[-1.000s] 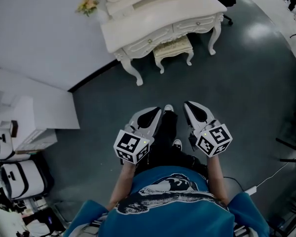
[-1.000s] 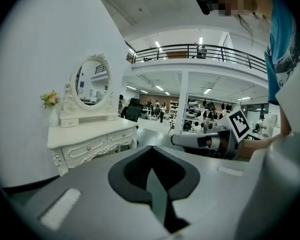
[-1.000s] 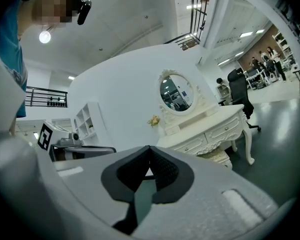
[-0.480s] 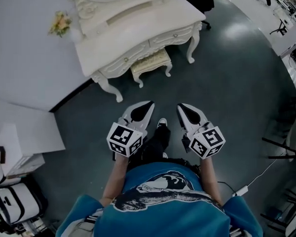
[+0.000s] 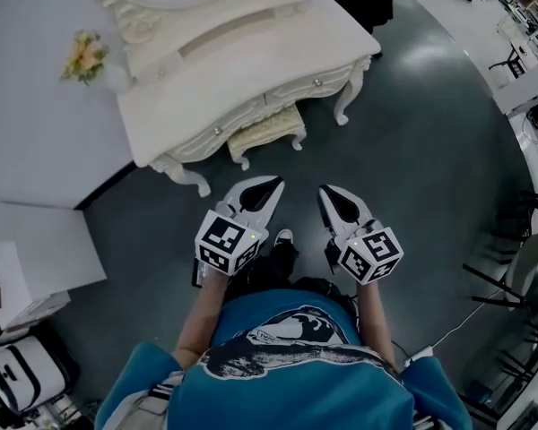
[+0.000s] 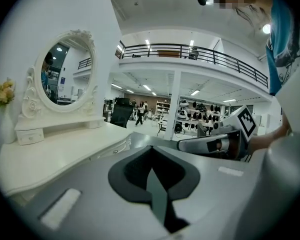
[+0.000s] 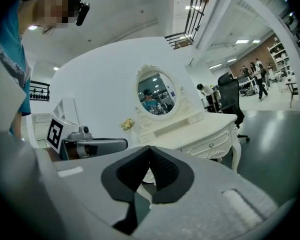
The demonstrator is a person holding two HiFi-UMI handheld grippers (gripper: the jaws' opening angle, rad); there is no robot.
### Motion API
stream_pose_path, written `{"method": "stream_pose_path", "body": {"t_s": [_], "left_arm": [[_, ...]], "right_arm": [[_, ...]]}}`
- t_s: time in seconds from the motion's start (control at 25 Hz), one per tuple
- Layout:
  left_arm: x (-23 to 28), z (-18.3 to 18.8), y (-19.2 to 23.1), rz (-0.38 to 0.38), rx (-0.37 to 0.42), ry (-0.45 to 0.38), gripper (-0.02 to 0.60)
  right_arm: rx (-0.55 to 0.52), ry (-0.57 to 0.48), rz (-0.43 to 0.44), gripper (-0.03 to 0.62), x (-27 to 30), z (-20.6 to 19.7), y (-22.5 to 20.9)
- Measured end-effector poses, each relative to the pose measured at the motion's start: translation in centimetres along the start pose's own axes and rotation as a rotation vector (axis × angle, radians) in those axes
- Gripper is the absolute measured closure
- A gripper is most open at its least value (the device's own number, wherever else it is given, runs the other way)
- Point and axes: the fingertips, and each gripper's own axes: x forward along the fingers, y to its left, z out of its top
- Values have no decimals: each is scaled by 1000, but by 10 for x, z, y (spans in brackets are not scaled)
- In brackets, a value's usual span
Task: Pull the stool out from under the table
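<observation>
cream stool sits tucked under the table, between its front legs, apart from both grippers. left gripper and right gripper are clenched on nothing; reaching in like that could shove the stool deeper.

One table, one stool, one mirror, one flower bunch, two grippers

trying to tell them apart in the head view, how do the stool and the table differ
The table is far larger than the stool. The table has knobbed drawers; the stool a padded seat. The stool sits partly under the table. Both are cream with curved legs.
</observation>
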Motion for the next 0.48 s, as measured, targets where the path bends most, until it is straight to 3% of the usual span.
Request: {"method": "stream_pose_path", "body": {"t_s": [0.48], "left_arm": [[26, -20, 53, 97, -153, 12, 569]], "right_arm": [[1, 172, 80, 589, 62, -12, -32]]}}
